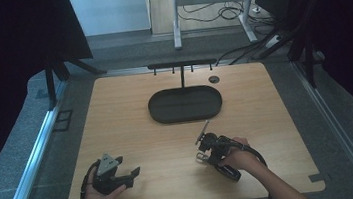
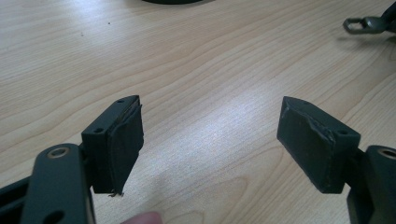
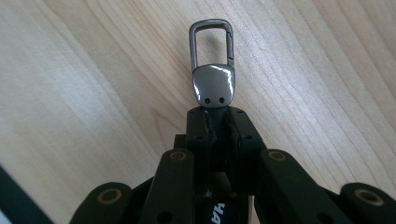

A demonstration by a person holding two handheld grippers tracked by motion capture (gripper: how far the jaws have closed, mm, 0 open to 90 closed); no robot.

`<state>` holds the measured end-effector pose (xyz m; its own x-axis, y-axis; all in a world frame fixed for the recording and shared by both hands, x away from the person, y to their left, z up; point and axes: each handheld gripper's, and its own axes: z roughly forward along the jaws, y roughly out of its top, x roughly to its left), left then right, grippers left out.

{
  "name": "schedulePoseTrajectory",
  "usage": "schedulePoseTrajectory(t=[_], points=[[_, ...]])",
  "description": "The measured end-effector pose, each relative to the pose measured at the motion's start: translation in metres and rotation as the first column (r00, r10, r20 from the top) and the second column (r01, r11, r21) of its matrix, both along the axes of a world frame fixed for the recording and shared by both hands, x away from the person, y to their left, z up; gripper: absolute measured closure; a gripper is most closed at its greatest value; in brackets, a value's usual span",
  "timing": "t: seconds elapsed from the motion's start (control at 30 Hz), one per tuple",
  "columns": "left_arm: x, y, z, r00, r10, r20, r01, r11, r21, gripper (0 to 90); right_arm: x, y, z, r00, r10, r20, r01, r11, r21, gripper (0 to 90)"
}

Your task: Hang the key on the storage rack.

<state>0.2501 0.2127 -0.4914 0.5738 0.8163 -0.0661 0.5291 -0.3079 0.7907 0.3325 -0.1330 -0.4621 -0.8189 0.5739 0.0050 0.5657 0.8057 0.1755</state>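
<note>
- Keychain clasp [image 3: 212,65]: a grey metal carabiner-type clip, made of a rounded rectangular wire loop above a polished, shield-shaped plate with two small rivet holes. Its lower end, a dark strap, is clamped in the right gripper [image 3: 215,122], and the loop sticks out beyond the jaw tips, above the table. In the high view the clasp [image 1: 202,132] points up and away from the hand, toward the tray.
- Right gripper: jaws pressed together on the strap end of the clasp. The pads are matt black with a rough, cracked seam where they meet; brass-coloured pivot bushings show on the black linkage arms. In the high view it [image 1: 205,144] sits at the near right of the table, in the person's right hand [image 1: 239,160], with a black cable looping back.
- Left gripper [image 2: 210,140]: jaws standing wide apart with bare wood between them, gripping nothing. The pads are blocky black wedges with worn, peeling edges. In the high view it [image 1: 130,174] rests low at the near left, with a grey three-cornered plate on top.
- Table [image 1: 132,129]: light wood-grain top, smooth, with rounded corners.
- Tray [image 1: 185,104]: a dark, matt oval dish at the far centre, well apart from both grippers, with a thin black T-shaped rack [image 1: 181,64] rising behind it.
</note>
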Motion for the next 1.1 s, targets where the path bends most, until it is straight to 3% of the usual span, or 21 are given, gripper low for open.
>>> schedulePoseTrajectory(t=[0.33, 0.6, 1.1], points=[[0.0, 0.0, 0.0, 1.0, 0.001, -0.001, -0.001, 1.0, -0.001, 23.1, -0.003, -0.009, 0.01, 0.9998, -0.008, 0.019, 0.007, 1.0, 0.028, 81.1], [0.001, 0.0, -0.001, 1.0, 0.002, -0.004, -0.002, 1.0, 0.0, 23.1, -0.006, -0.02, 0.03, 0.9979, -0.022, 0.061, 0.018, 0.998, 0.066, 81.1], [0.001, 0.001, -0.002, 0.9999, 0.001, -0.01, -0.001, 1.0, 0.002, 23.1, -0.005, -0.045, 0.073, 0.9785, -0.101, 0.18, 0.065, 0.979, 0.191, 81.1]])
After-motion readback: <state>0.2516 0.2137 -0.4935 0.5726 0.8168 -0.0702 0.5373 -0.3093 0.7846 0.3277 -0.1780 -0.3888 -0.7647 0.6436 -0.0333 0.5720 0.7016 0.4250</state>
